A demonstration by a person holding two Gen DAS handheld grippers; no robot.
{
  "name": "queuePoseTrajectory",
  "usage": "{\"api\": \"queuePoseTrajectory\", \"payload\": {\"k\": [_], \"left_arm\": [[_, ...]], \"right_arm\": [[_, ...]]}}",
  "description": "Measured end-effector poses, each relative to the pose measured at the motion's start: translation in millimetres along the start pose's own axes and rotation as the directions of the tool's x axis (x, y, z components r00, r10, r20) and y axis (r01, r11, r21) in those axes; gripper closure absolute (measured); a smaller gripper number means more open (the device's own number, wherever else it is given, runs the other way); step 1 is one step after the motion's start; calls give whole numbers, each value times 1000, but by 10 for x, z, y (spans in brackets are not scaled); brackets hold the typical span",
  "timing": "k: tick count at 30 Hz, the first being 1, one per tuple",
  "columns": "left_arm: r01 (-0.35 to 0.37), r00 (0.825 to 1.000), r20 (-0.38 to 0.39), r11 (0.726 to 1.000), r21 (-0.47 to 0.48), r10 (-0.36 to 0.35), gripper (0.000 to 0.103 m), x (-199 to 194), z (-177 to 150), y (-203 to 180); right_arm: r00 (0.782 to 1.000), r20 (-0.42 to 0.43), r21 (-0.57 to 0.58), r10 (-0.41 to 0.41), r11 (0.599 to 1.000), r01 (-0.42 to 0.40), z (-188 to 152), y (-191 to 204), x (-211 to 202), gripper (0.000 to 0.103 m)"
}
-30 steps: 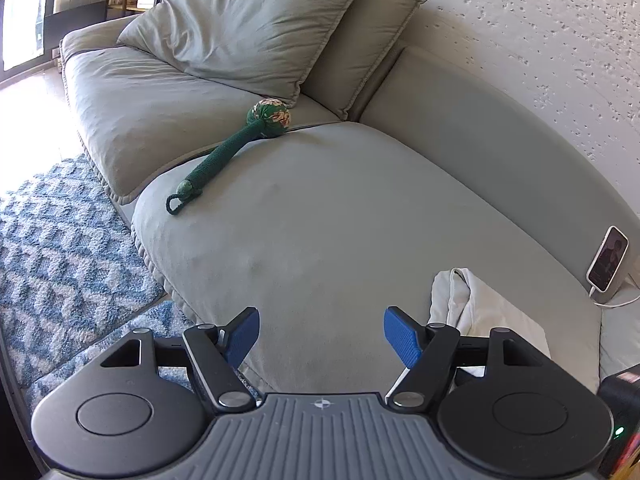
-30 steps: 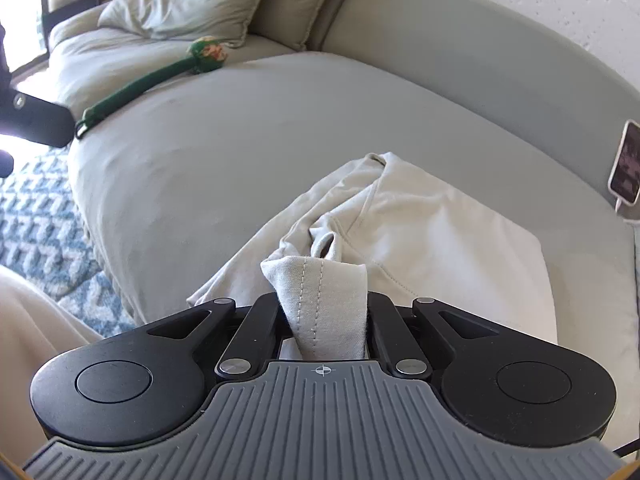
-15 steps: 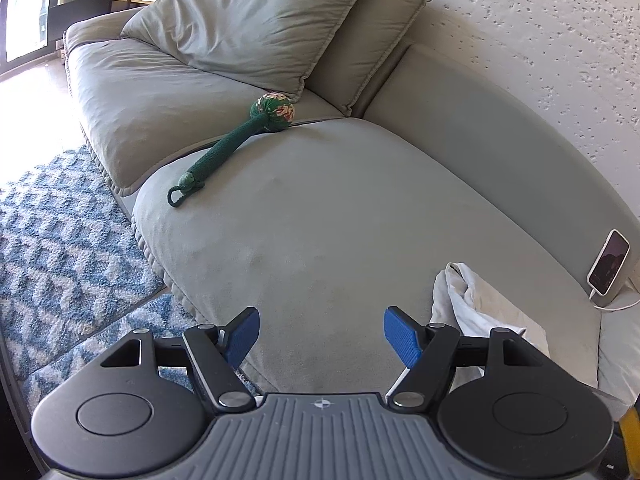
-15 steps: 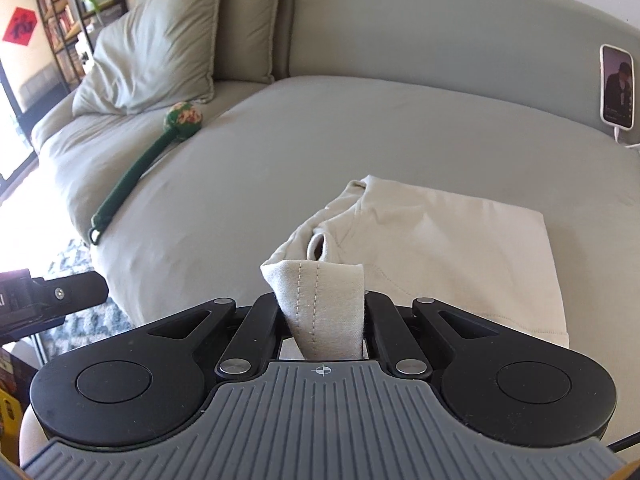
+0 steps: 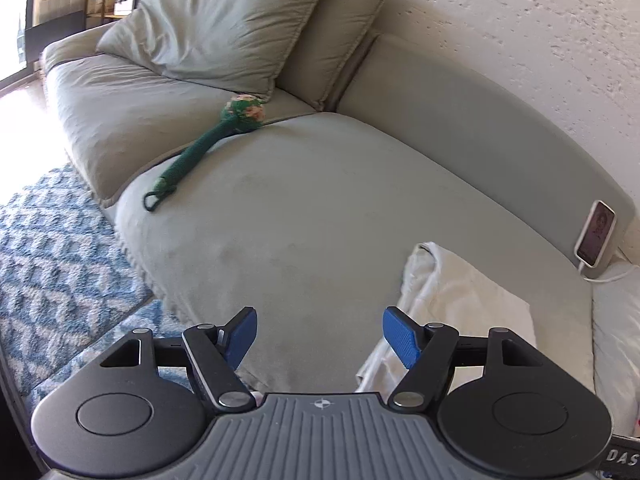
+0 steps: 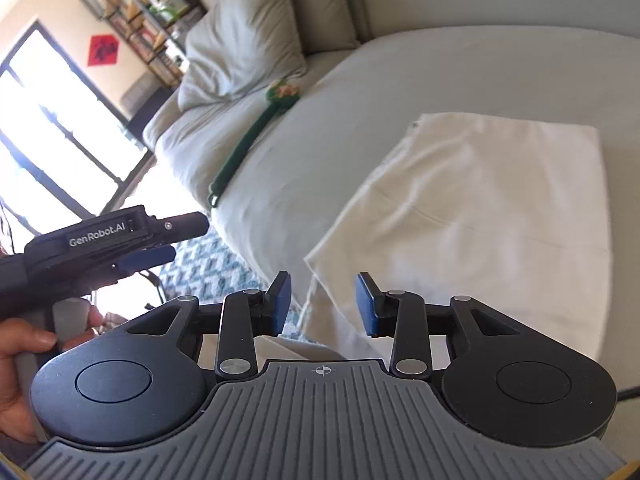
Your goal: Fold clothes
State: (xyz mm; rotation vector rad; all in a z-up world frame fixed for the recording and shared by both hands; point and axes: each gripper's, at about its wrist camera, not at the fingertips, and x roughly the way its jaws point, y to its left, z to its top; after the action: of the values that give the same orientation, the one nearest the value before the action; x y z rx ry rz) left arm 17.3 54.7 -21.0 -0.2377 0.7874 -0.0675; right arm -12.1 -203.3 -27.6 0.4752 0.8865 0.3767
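A cream garment [image 6: 480,200] lies folded flat as a rectangle on the grey sofa seat [image 6: 340,92]. My right gripper [image 6: 323,306] hovers over the garment's near corner. Its jaws are opening and nothing is between the blue pads. In the left wrist view the garment [image 5: 460,300] lies just right of my left gripper [image 5: 320,336], which hangs over bare seat cushion [image 5: 300,220]. Those jaws stand wide and are closing slightly, with nothing between them. The right wrist view also shows the left gripper [image 6: 180,240] from the side, held by a hand [image 6: 16,360].
A green knitted stick with a flowered ball end [image 5: 208,148] lies across the seat seam to the left. Grey pillows [image 5: 224,28] lean at the back. A phone [image 5: 596,236] on a cable leans against the backrest. A blue patterned rug [image 5: 52,264] covers the floor below the sofa edge.
My right gripper has let go of the cream fold it pinched, and its jaws have parted. Its view has swung left and rolled. The garment now lies flat. The left gripper has shifted slightly.
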Motion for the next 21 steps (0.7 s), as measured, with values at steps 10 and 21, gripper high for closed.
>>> {"api": "queuePoseTrajectory", "payload": {"k": [10, 21], "left_arm": [[190, 980, -109, 943, 271, -166, 69, 550, -334, -922], [127, 985, -158, 912, 391, -70, 78, 1049, -377, -959]], "right_arm": [[976, 135, 184, -172, 972, 146, -352, -506, -591, 63], [921, 106, -172, -374, 906, 387, -221, -351, 19, 64]]}}
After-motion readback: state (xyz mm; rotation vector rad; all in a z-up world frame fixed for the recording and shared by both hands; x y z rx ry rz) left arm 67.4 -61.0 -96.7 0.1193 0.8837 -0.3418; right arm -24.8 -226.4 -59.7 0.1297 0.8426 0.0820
